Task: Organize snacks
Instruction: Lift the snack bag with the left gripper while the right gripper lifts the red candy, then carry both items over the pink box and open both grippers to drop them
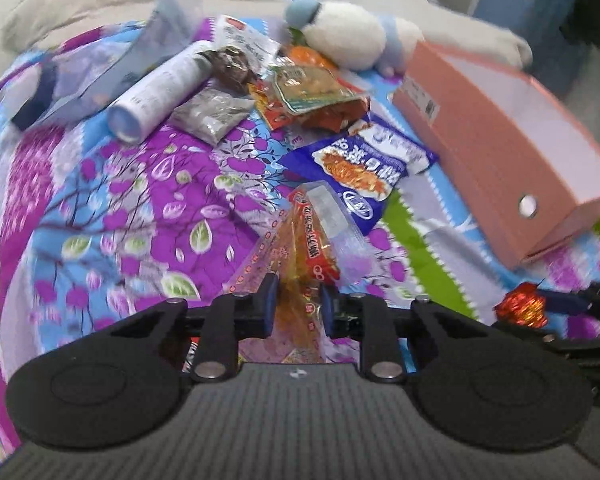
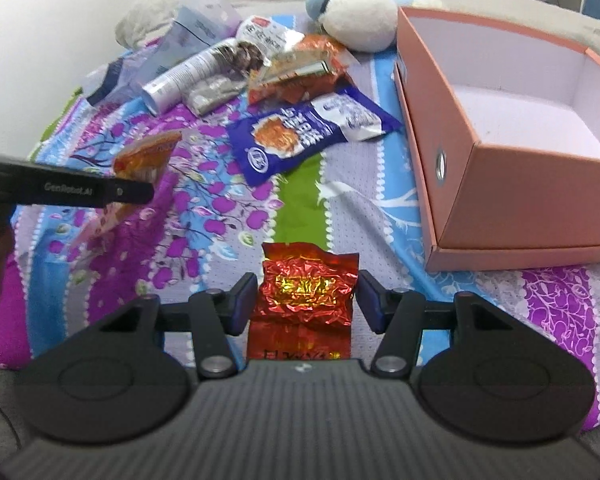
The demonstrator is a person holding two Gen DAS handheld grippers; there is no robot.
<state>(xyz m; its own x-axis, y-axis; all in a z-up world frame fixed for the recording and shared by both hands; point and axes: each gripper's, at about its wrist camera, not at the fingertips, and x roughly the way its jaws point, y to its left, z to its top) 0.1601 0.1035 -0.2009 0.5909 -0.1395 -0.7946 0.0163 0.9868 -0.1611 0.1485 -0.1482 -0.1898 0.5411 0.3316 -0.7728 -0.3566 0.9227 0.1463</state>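
Bedspread, floral purple-blue, carries open pink cardboard box, empty, at right, snack packets beside. Left gripper nearly closed, clamping clear orange snack packet. Right gripper half open, pinching crinkled red foil packet.

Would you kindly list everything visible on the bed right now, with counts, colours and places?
pink box: one, pink, open and empty, on the right
blue packet: one, blue and white, mid-bed beside the box
orange packets: a heap, count unclear, behind the blue packet
white tube: one, lying far left
silver sachet: one, beside the tube
plush toy: one, white and blue, far end
bedspread: one, purple, blue, green
orange clear packet: one, in the left gripper
red foil packet: one, between the right gripper fingers
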